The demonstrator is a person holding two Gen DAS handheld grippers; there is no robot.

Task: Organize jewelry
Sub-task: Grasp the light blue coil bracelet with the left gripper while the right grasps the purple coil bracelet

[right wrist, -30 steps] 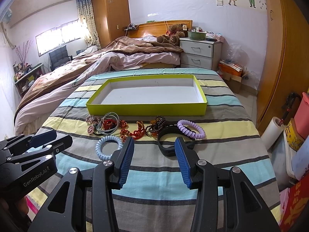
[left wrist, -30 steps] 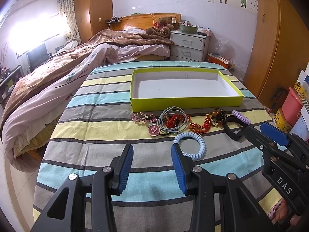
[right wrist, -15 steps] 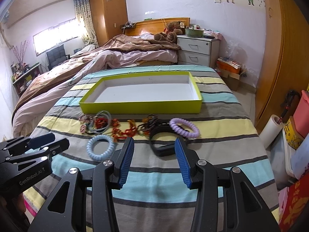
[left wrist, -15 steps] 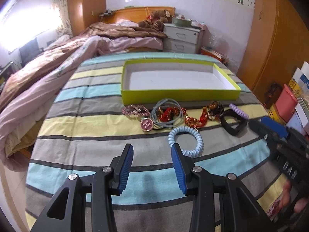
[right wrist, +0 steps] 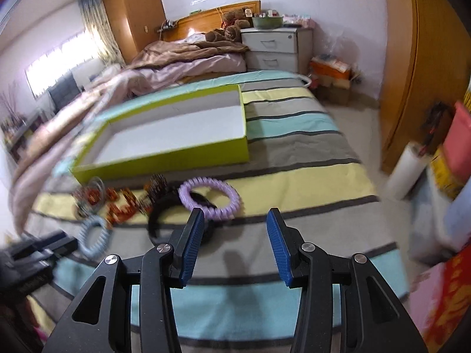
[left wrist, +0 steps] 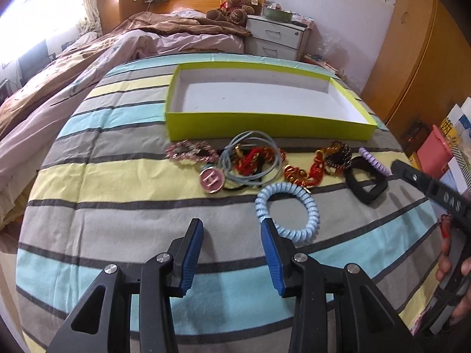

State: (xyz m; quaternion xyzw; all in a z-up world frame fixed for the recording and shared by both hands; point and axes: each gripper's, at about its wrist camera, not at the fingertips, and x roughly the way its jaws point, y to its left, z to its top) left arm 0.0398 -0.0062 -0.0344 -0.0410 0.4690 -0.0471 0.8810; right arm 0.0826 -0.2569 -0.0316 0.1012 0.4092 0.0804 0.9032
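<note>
A row of jewelry lies on the striped cloth in front of an empty lime-green box. It includes a pink H pendant, a grey cord loop, a red-gold chain, a black band and a purple coil bracelet. Nearest is a light blue coil bracelet. My left gripper is open and empty, its right finger at that coil's near edge. My right gripper is open and empty. The purple coil and black band lie just beyond its left finger.
A bed with a rumpled quilt runs along the left. A white nightstand stands behind, a wooden wardrobe on the right. A paper roll and boxes sit on the floor past the cloth's right edge. A hand shows at the right.
Both grippers have dropped closer to the jewelry. The left one now reaches the light blue coil. The right one has swung to the right and rolled, so its view is tilted and blurred.
</note>
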